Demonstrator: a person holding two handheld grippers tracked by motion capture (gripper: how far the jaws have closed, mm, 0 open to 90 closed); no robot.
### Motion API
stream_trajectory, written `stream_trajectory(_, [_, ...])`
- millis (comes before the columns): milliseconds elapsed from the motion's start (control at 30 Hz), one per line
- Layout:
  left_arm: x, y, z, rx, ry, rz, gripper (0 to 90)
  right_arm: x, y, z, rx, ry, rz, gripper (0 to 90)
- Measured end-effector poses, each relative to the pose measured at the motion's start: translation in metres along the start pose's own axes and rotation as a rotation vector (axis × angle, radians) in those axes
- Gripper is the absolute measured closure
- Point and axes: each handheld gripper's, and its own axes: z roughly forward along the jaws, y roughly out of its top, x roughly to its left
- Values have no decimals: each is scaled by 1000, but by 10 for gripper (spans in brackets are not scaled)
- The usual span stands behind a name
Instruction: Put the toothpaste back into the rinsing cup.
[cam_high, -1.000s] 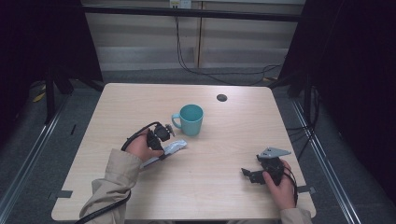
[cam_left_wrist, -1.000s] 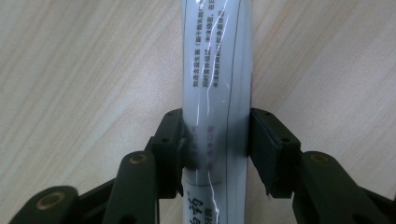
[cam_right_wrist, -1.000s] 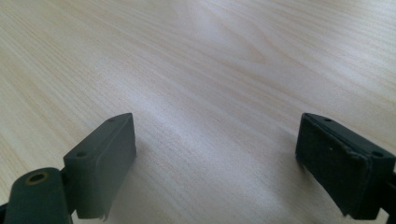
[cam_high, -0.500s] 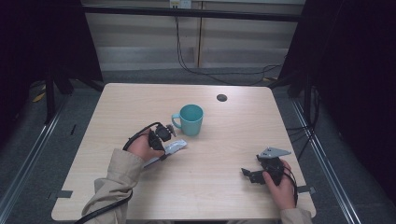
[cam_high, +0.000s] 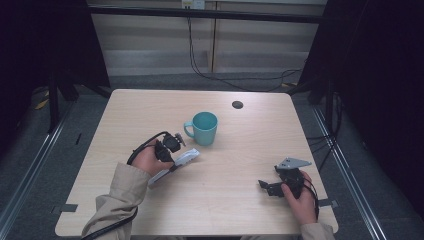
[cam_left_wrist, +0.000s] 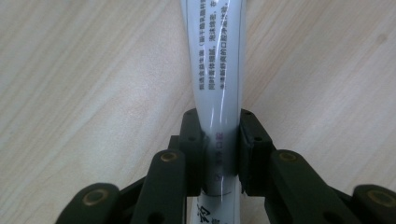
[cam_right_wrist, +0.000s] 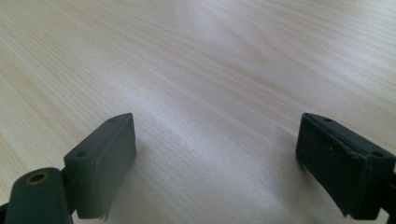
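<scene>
one tube (cam_high: 181, 160) — one mug (cam_high: 205, 128) — two claws.

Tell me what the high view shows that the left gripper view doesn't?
High view: a round teal ceramic mug standing beyond the white plastic tube, a small black disc near the table's far edge, and the right tongs resting open on the pale wooden table. Left gripper view: small printed lettering along the tube, and the left tongs clamped on both its sides. Both show the tube, left tongs and table.
</scene>
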Motion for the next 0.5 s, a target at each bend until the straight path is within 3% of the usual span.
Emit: stream_trajectory(500, [7,-4,-43,-173,0,-60,749,1,-1,-1,1,-1,2,117])
